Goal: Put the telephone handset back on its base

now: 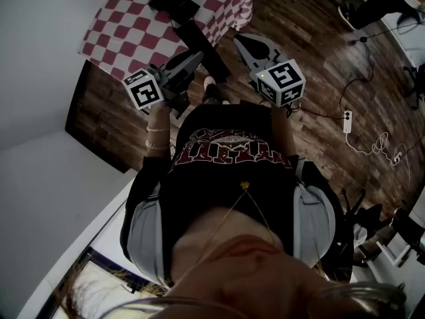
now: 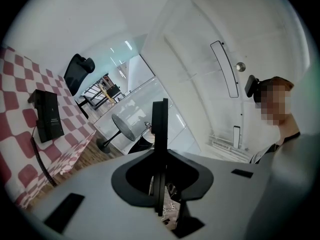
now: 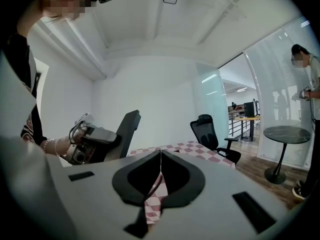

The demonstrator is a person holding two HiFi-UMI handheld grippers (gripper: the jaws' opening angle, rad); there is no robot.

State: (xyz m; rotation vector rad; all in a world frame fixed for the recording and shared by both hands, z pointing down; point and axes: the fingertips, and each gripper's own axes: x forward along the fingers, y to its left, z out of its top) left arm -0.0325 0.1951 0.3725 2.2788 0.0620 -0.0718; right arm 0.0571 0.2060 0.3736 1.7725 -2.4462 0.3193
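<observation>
A person stands at a table covered by a checkered tablecloth, holding a gripper in each hand. The left gripper is clamped on a black telephone handset, carried lifted above the table edge, likely to bring it to the telephone base lying further back on the cloth. The right gripper hovers beside it with its jaws together and nothing between them, seemingly idle. The handset appears only edge-on in the left gripper view. The base's cradle is too dark to make out, and where its cord ends is hidden.
</observation>
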